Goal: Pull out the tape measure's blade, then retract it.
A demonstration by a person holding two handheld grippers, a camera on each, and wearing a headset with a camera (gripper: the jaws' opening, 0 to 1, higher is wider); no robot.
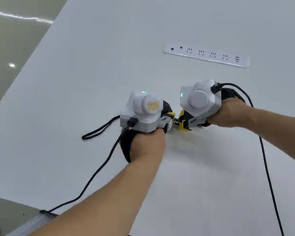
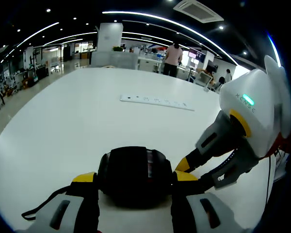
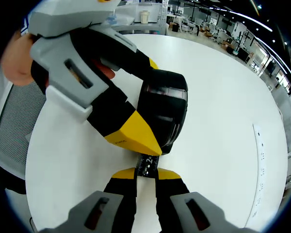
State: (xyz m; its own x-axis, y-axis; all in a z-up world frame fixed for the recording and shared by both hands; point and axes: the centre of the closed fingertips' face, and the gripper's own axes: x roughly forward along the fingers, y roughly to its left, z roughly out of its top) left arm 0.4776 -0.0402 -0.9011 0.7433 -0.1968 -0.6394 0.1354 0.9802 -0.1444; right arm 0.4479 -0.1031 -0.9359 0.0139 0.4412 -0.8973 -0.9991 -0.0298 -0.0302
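White table (image 1: pixel 113 54), left gripper (image 2: pixel 136 177) gripped black tape measure (image 3: pixel 166 109), right gripper (image 3: pixel 146 174) pinched its short blade (image 3: pixel 148 166) at six o'clock.

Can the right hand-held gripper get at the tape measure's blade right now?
Yes, apparently: the right hand-held gripper pinches the short blade poking from the black case, which the left hand-held gripper clamps. Nothing lies between.

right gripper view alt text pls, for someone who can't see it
The right gripper has its yellow-tipped jaws shut on the short stub of blade showing from a black tape measure. The left gripper, at the upper left, clamps the tape measure between its own jaws above a white table, with a power strip at the right.
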